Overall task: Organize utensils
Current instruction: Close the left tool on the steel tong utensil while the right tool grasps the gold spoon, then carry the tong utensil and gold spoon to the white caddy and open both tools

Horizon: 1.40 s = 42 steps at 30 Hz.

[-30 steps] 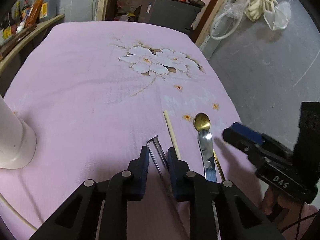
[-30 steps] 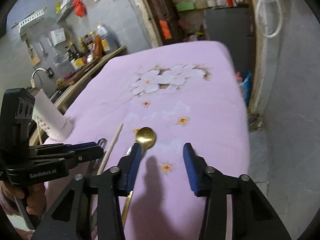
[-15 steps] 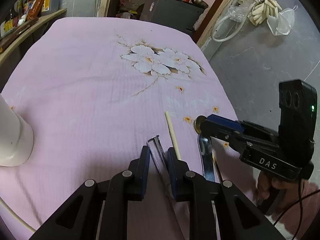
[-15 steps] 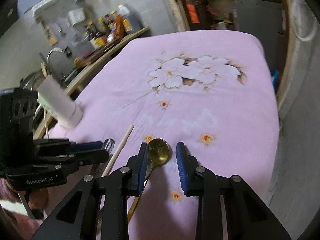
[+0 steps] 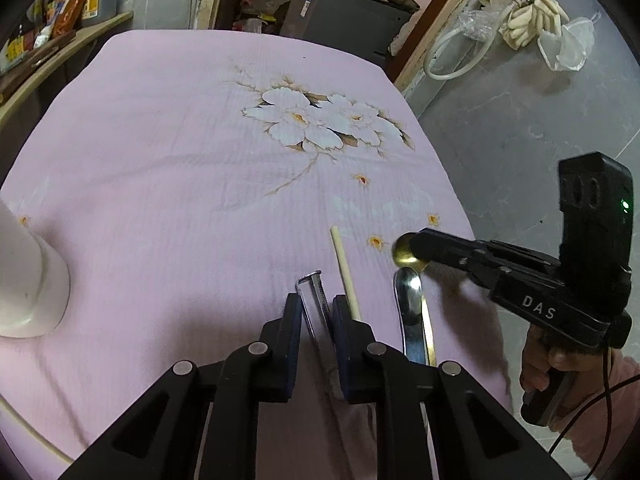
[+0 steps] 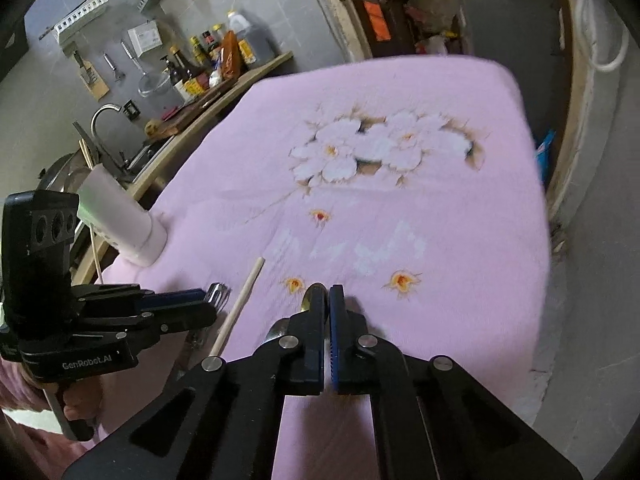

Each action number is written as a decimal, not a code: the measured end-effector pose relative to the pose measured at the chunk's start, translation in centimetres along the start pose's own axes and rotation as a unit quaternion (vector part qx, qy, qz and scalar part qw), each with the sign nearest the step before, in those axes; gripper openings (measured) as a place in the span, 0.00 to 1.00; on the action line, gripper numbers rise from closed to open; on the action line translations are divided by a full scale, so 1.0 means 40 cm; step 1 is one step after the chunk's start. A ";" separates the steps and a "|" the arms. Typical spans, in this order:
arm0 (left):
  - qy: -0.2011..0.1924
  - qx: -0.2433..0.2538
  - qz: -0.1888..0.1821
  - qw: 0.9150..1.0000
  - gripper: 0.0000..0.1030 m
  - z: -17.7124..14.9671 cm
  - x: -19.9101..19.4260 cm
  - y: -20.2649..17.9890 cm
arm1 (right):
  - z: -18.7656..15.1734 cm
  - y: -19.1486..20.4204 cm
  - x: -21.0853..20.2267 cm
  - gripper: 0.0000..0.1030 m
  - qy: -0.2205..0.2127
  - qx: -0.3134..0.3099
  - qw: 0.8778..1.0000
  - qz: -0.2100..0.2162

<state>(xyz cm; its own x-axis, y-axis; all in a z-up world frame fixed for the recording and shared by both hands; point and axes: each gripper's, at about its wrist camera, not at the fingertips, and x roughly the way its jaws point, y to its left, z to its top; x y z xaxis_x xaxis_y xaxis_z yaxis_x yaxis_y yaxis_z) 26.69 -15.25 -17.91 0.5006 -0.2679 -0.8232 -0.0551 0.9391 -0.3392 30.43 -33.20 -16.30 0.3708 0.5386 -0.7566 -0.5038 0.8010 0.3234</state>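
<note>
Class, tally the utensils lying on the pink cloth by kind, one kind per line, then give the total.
Gold spoon: 1
Silver spoon: 1
Wooden chopstick: 1
Metal tongs: 1
Total: 4

Both handheld grippers are matte black, with angular linkage arms pinned by round silver screws and dark blue ribbed pads lining the jaws. The right gripper point(image 5: 412, 246) bears white "DAS" lettering, a boxy black camera block with a lit green lamp, and a thin black cable. The left gripper point(image 6: 208, 300) reads "GenRobot.AI". A pink sleeve point(image 5: 608, 420) covers the wrist.
</note>
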 end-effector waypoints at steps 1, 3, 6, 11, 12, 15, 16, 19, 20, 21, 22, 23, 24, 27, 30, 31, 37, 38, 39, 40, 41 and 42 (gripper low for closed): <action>-0.001 -0.002 -0.003 1.000 0.14 -0.002 -0.006 0.003 | 0.000 0.002 -0.011 0.02 -0.007 0.000 1.000 -0.006; -0.011 -0.002 -0.008 1.000 0.14 -0.007 -0.030 0.007 | -0.001 0.012 -0.042 0.02 -0.024 -0.001 0.999 -0.026; -0.023 0.001 -0.016 1.000 0.14 -0.013 -0.066 0.010 | -0.009 0.027 -0.090 0.02 -0.047 0.001 0.998 -0.049; -0.046 0.006 -0.037 0.998 0.13 -0.013 -0.129 0.015 | -0.020 0.051 -0.167 0.02 -0.079 0.001 0.994 -0.078; -0.049 0.008 -0.041 0.998 0.13 -0.013 -0.138 0.014 | -0.022 0.060 -0.179 0.02 -0.085 -0.002 0.993 -0.084; -0.062 0.017 -0.052 0.997 0.13 -0.022 -0.175 0.008 | -0.028 0.092 -0.220 0.02 -0.101 -0.003 0.990 -0.103; -0.066 0.021 -0.055 0.996 0.12 -0.027 -0.191 0.006 | -0.030 0.104 -0.236 0.02 -0.108 0.001 0.989 -0.106; -0.076 0.033 -0.065 0.994 0.12 -0.035 -0.232 -0.001 | -0.040 0.141 -0.272 0.02 -0.121 -0.002 0.985 -0.121; -0.079 0.036 -0.070 0.994 0.12 -0.039 -0.247 -0.002 | -0.043 0.155 -0.285 0.02 -0.125 -0.003 0.984 -0.125; -0.082 0.039 -0.074 0.993 0.11 -0.042 -0.262 -0.003 | -0.048 0.166 -0.296 0.02 -0.129 -0.002 0.984 -0.127; -0.083 0.041 -0.076 0.993 0.11 -0.043 -0.270 -0.002 | -0.044 0.179 -0.304 0.02 -0.133 0.000 0.983 -0.127; -0.087 0.044 -0.080 0.992 0.11 -0.046 -0.284 -0.002 | -0.042 0.193 -0.313 0.02 -0.137 0.002 0.982 -0.129; -0.092 0.048 -0.082 0.991 0.11 -0.049 -0.298 -0.001 | -0.042 0.204 -0.319 0.02 -0.140 0.002 0.981 -0.131; -0.108 0.054 -0.090 0.989 0.11 -0.053 -0.333 0.005 | -0.037 0.236 -0.334 0.02 -0.152 0.003 0.979 -0.139; -0.123 0.057 -0.097 0.986 0.11 -0.050 -0.375 0.016 | -0.026 0.266 -0.352 0.02 -0.170 0.010 0.975 -0.146; -0.130 0.059 -0.099 0.985 0.11 -0.046 -0.394 0.023 | -0.023 0.277 -0.356 0.02 -0.175 0.011 0.973 -0.148; -0.166 0.052 -0.100 0.980 0.11 -0.013 -0.504 0.074 | 0.040 0.380 -0.393 0.02 -0.228 0.000 0.963 -0.143; -0.173 0.050 -0.097 0.979 0.11 -0.007 -0.521 0.085 | 0.053 0.403 -0.397 0.02 -0.237 -0.005 0.961 -0.141; -0.182 0.047 -0.093 0.978 0.11 0.003 -0.545 0.100 | 0.072 0.427 -0.400 0.02 -0.248 -0.011 0.959 -0.137; -0.189 0.043 -0.090 0.977 0.11 0.012 -0.566 0.114 | 0.090 0.451 -0.402 0.02 -0.258 -0.016 0.957 -0.133; -0.196 0.038 -0.087 0.976 0.11 0.022 -0.585 0.130 | 0.106 0.472 -0.401 0.02 -0.267 -0.021 0.955 -0.129; -0.204 0.034 -0.083 0.975 0.11 0.032 -0.605 0.148 | 0.119 0.492 -0.399 0.02 -0.274 -0.025 0.953 -0.125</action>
<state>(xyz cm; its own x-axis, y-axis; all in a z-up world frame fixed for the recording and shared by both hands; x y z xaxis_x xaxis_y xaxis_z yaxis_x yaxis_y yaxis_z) 15.36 -2.93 0.58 0.8002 -0.3219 -0.5059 0.1059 0.9063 -0.4092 18.32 -24.78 4.86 0.8289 0.3992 -0.3918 -0.3776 0.9161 0.1346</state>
